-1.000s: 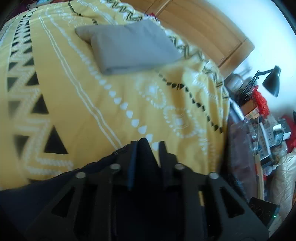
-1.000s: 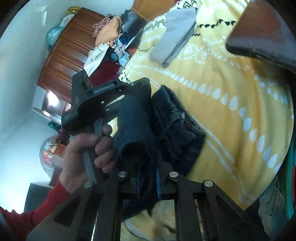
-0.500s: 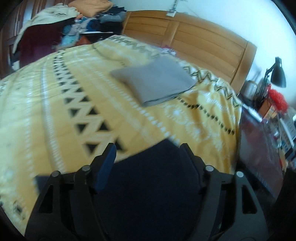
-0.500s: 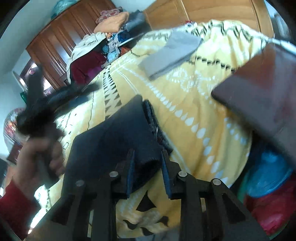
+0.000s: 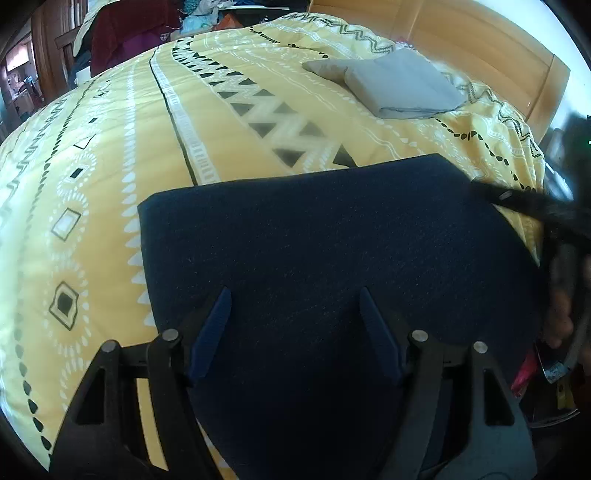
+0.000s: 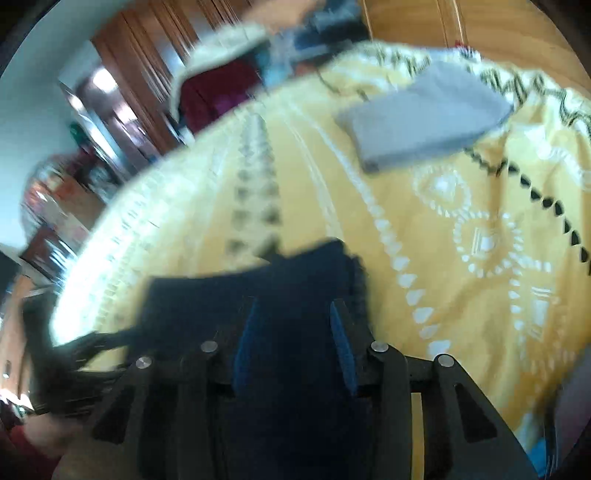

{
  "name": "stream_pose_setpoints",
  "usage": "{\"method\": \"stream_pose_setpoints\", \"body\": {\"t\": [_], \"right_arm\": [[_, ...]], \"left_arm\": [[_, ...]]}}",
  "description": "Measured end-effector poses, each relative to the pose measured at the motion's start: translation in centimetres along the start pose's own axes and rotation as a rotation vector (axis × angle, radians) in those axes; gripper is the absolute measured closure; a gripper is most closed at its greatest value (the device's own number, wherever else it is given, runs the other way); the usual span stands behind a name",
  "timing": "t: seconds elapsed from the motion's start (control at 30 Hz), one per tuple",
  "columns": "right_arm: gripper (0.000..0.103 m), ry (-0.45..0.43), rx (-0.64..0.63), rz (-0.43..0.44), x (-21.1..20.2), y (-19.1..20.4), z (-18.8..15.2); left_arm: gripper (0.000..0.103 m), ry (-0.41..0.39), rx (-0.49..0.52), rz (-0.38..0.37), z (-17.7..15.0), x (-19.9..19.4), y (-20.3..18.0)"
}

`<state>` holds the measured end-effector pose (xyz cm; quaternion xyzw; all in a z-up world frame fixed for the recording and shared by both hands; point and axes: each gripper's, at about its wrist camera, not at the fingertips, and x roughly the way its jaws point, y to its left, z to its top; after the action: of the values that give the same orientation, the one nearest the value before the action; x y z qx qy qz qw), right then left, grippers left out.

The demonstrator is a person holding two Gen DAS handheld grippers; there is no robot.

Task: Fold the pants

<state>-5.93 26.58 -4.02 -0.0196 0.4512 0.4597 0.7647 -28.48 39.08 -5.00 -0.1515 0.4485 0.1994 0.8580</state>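
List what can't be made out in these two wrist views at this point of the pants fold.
- Dark pants, left wrist view: near edge hidden behind the left gripper and cut by the frame.
- Pants' layers, right wrist view: motion blur; right gripper opening above them.
- Right gripper, left wrist view: a dark smear at the right edge.
- Grey folded cloth: garment type unclear.

Bright daylight; left view sharp, right view motion-blurred, fisheye-warped edges.

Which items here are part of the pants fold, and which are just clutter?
Job:
- dark navy pants, folded flat on the yellow bedspread
- left tool, open
- right tool, opening

Lying about:
- folded grey cloth
- clothes heap
- wooden headboard
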Motion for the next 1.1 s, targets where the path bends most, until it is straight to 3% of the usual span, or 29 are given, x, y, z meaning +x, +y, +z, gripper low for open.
{"method": "stream_pose_setpoints", "body": {"t": [0.07, 0.1, 0.2, 0.3, 0.37, 0.5, 0.7, 0.87, 1.0, 1.1], "right_arm": [[0.054, 0.080, 0.014, -0.040, 2.4, -1.5, -0.5], [0.045, 0.110, 0.041, -0.039, 3.2, -2.3, -1.0], [0.041, 0.088, 0.110, -0.016, 3.0, -3.9, -1.3], [0.041, 0.006, 0.010, -0.058, -0.2, -2.0, -2.0], [0.041, -0.032, -0.055, -0.021, -2.8, 0.0, -3.4], [0.034, -0.006, -0.155, 0.000, -3.6, 2.1, -6.9], [0.035, 0.030, -0.220, -0.078, -2.6, 1.8, -9.5], [0.035, -0.043, -0.192, -0.117, -6.1, 1.3, -9.6], [0.035, 0.083, -0.172, -0.156, -3.6, 0.6, -10.9], [0.035, 0.075, -0.159, -0.174, -3.9, 0.7, -10.6]], "left_arm": [[0.030, -0.003, -0.005, -0.006, -0.3, -0.2, 0.1], [0.030, -0.001, -0.003, -0.006, -0.3, -0.2, 0.1], [0.030, -0.002, 0.004, 0.002, -0.5, -0.1, 0.1], [0.028, -0.009, 0.000, 0.004, -0.9, 0.0, 0.2], [0.026, -0.014, -0.005, 0.004, -1.1, 0.0, 0.2], [0.023, -0.019, -0.002, 0.014, -1.2, 0.1, 0.1], [0.023, -0.013, -0.007, 0.013, -1.8, -0.7, 0.3], [0.022, -0.050, 0.023, -0.021, -4.2, -3.0, 0.0], [0.022, 0.003, 0.032, -0.016, -6.4, -2.4, 0.3], [0.022, -0.013, -0.007, -0.019, -6.3, -3.8, 0.9]]}}
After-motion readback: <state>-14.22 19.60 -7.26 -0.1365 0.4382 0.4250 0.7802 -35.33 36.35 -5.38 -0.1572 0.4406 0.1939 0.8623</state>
